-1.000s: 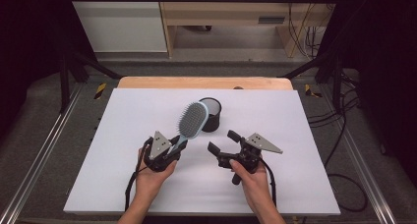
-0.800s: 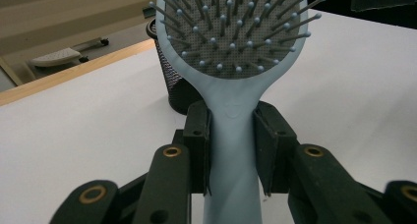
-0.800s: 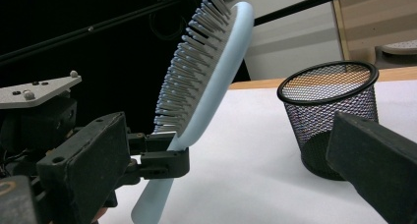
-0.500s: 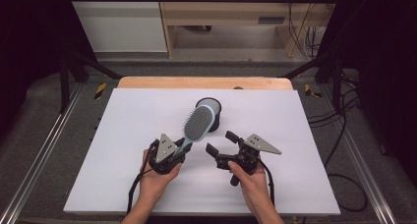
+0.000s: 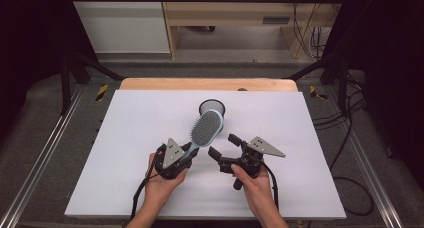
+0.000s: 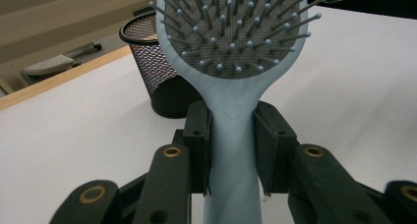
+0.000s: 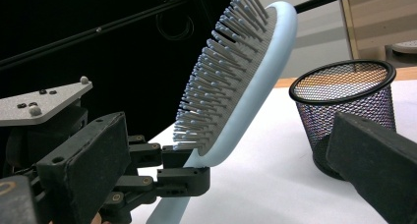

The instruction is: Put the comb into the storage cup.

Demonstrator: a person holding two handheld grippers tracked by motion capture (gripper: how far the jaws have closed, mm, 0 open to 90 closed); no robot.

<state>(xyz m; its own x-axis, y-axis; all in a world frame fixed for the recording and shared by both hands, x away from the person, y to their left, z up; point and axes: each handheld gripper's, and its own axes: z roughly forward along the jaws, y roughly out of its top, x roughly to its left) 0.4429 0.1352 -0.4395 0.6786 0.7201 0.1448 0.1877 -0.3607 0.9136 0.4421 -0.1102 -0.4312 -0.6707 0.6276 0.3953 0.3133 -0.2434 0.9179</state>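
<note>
A light blue paddle hairbrush (image 5: pixel 205 129) with grey bristles is lifted above the white table, its head tilted toward the far side. My left gripper (image 5: pixel 191 149) is shut on the brush's handle (image 6: pixel 233 150); both pads press its sides. The brush head (image 7: pixel 236 81) rises in front of a black mesh cup (image 5: pixel 212 108) that stands upright on the table just beyond it. My right gripper (image 5: pixel 224 145) is open, jaws spread wide, just right of the brush with nothing between them. In the right gripper view the left gripper (image 7: pixel 169 167) shows holding the brush.
The white table top (image 5: pixel 125 133) has bare room left and right of the hands. A wooden strip (image 5: pixel 207 84) runs along its far edge. Metal rails (image 5: pixel 37 158) flank the table, and cables (image 5: pixel 350 143) lie on the floor at the right.
The left hand has carried the brush a little to the right, so its head now sits in front of the mesh cup. The right gripper has stayed put.
</note>
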